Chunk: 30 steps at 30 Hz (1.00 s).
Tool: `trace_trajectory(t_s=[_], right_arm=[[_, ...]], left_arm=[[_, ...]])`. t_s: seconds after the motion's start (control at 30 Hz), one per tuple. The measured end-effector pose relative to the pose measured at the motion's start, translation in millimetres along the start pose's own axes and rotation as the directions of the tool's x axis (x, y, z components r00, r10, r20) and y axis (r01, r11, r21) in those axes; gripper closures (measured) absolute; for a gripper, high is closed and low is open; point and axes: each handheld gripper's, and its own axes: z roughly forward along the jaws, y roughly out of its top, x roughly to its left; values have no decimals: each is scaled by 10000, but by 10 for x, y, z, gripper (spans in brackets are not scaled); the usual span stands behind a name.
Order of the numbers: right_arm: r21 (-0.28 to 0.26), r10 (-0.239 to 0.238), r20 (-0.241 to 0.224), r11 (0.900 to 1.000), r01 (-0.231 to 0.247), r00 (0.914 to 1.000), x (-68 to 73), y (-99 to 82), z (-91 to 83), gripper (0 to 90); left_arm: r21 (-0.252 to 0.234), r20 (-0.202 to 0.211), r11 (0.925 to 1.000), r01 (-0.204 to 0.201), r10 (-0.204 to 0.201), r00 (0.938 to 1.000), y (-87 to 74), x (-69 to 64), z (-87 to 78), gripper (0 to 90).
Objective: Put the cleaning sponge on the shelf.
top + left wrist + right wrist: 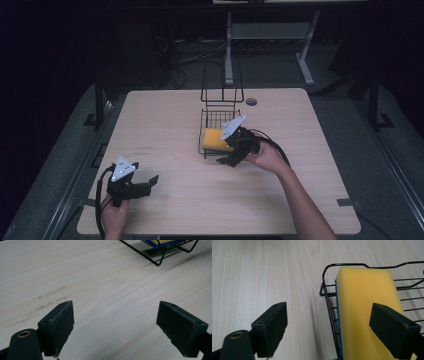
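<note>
We see a yellow sponge (364, 307) with a thin blue scouring layer along one face, lying inside the black wire basket (212, 122) near the middle of the wooden table (165, 125). Our right gripper (234, 150) hangs at the basket's near edge with its jaws spread wide, one jaw over the sponge and the other outside the wire rim above bare table, so it pinches nothing. Our left gripper (142, 186) sits well apart at the near left corner of the table, jaws also spread over empty wood. We judge the sponge to be light, soft and springy, not fragile and not slippery, so it should compress under the pads and needs only a modest squeeze. In the right gripper view its long axis runs away from the jaws along the basket's side wire, with the blue face turned toward that rim. We would take hold across its short width, near the middle of its length, clear of the wires
</note>
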Motion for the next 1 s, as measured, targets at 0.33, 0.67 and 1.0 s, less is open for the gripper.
trace_trajectory(t_s=[0.33,0.67,1.0], right_arm=[[-205,-77,5,9998,77,10000,80,12,-28,145],[-414,15,4,9991,-14,10000,163,-81,-77,144],[-487,197,58,9986,-194,9998,240,-214,-134,144]], left_arm=[[30,-17,10000,41,-41,10000,4,6,-1,141],[46,20,10000,44,-44,10000,9,-7,10,141],[74,92,9999,-101,101,9999,6,-34,17,141]])
